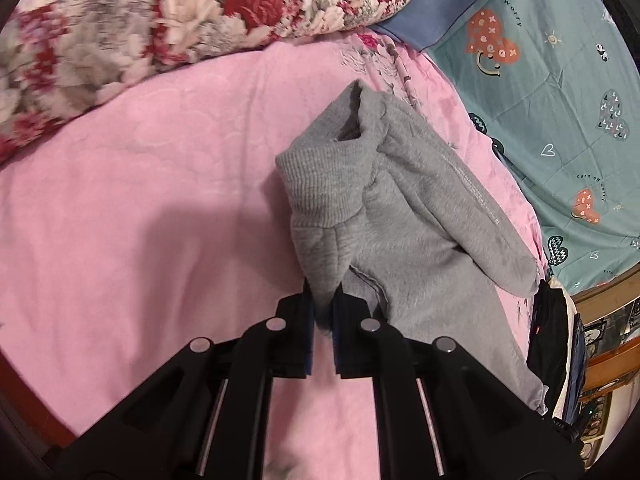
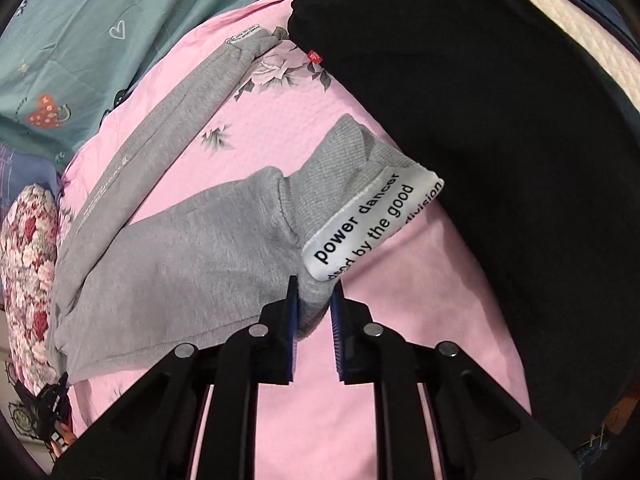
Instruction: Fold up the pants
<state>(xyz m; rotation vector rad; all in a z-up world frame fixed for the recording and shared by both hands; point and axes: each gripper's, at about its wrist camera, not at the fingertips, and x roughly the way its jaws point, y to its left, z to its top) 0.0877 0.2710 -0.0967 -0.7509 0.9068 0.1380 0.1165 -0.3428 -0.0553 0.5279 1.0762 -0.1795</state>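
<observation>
Pinching grey sweatpants [image 1: 404,216] at each end, the left gripper [image 1: 323,300] and right gripper [image 2: 314,300] hold both cuffs, seemingly to fold them over the pink bedsheet [image 1: 140,200].

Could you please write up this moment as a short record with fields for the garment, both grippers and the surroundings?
garment: grey knitted sweatpants lying on a pink bedsheet
left gripper: shut on a pinched fold of the grey fabric
right gripper: shut on the cuff end, just below the white woven label
beside: black folded garment, floral red-and-white quilt, teal heart-print cover
</observation>
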